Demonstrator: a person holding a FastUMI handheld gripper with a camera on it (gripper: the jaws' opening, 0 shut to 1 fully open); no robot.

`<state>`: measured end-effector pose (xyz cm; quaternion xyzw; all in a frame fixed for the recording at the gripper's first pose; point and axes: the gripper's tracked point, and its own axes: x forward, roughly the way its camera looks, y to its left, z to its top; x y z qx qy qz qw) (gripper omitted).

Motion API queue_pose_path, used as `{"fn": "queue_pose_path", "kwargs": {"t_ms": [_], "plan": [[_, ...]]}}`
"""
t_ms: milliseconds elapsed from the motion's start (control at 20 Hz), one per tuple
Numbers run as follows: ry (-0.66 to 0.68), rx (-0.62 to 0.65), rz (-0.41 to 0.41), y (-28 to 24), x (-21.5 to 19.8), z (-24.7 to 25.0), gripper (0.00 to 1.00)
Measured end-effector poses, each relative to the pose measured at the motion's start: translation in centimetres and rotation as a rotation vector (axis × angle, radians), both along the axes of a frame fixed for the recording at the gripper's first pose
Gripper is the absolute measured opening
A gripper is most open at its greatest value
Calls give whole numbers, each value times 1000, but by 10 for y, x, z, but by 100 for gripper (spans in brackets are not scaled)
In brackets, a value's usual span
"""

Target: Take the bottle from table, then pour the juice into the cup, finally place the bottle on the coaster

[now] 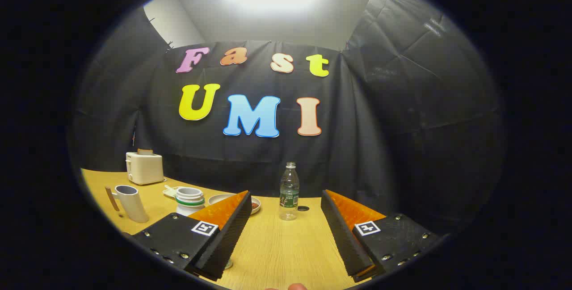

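- A toaster [144,167] stands at the far left of the table [277,250], near the black cloth wall.
- A grey cup [130,201] with a handle stands nearer, left of the fingers; a white jar [189,199] sits just beside it, and a small dish [255,204] peeks out behind the left finger.
- The gripper [285,229] hovers low over the table, fingers spread wide and holding nothing.
- The bottle [289,191] stands on the table beyond the fingers, lined up with the gap between them. It is upright, long axis vertical, neck pointing up; a little liquid seems to sit at the bottom.
- A small dark disc [303,208] lies just beside the bottle on its right, possibly its cap or the coaster; I cannot tell which.
- Risks, as I judge them: the bottle looks light and nearly empty, so 1 finger touching first could tip it. If uncapped, a tilted grip could spill it early. The cup sits well apart, so the carry crosses the jar.
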<state>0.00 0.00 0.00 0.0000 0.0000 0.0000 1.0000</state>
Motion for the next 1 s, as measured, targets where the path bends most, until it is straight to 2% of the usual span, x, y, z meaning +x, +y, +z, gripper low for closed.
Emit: {"fn": "queue_pose_path", "kwargs": {"t_ms": [650, 1000], "plan": [[121, 79, 158, 62, -49, -30, 96], [170, 98, 241, 101, -48, -56, 96]]}}
